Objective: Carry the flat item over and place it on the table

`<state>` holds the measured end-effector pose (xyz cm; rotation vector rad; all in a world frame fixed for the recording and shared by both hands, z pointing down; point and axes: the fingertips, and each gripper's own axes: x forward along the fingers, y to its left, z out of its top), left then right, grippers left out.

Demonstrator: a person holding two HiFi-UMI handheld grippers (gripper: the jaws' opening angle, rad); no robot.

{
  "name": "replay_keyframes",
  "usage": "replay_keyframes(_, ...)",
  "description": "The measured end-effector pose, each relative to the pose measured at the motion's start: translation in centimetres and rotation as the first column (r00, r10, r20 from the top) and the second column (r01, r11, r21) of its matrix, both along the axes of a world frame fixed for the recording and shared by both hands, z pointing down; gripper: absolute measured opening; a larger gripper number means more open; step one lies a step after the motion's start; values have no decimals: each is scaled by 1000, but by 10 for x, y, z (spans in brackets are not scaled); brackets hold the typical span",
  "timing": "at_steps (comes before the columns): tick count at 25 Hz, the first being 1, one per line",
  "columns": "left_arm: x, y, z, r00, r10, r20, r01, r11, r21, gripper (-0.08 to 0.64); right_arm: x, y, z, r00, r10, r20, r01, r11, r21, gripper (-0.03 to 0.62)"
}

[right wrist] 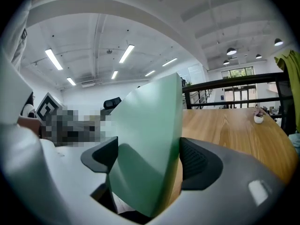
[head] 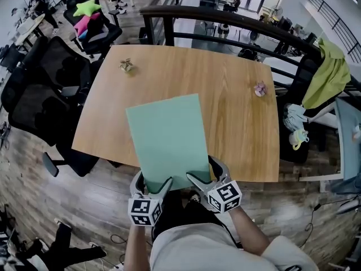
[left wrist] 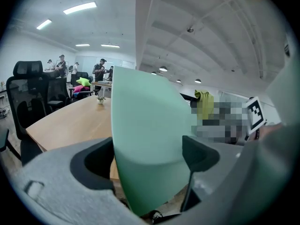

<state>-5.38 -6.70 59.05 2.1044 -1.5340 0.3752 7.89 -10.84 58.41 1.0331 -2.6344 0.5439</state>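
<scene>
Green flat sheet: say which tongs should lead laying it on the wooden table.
Right, narrowly. Both clamp the pale green flat sheet by one edge, but the right tongs sit at the rim of the light wooden table; the left tongs hang back over the floor.

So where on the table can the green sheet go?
The middle of the table is bare, between the left ornament and the right ornament, down to the near edge. Only those two spots are taken.

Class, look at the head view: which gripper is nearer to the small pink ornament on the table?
Right. The right gripper grips the near edge of the green sheet, below and left of the pink ornament. The left gripper grips the same edge, farther left.
</scene>
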Motion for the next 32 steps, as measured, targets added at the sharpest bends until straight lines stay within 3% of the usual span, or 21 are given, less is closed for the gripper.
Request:
replay_keyframes(12, -12, 0, 40, 997, -19, -70, 11, 993, -119, 465, -13, -4, 38, 999, -9, -32, 4, 992, -124, 423)
replay_keyframes(32, -23, 2, 75, 992, -47, -115, 19, 972, -235, 466, -25, -5, 78, 998, -22, -66, 2, 958, -286, 425)
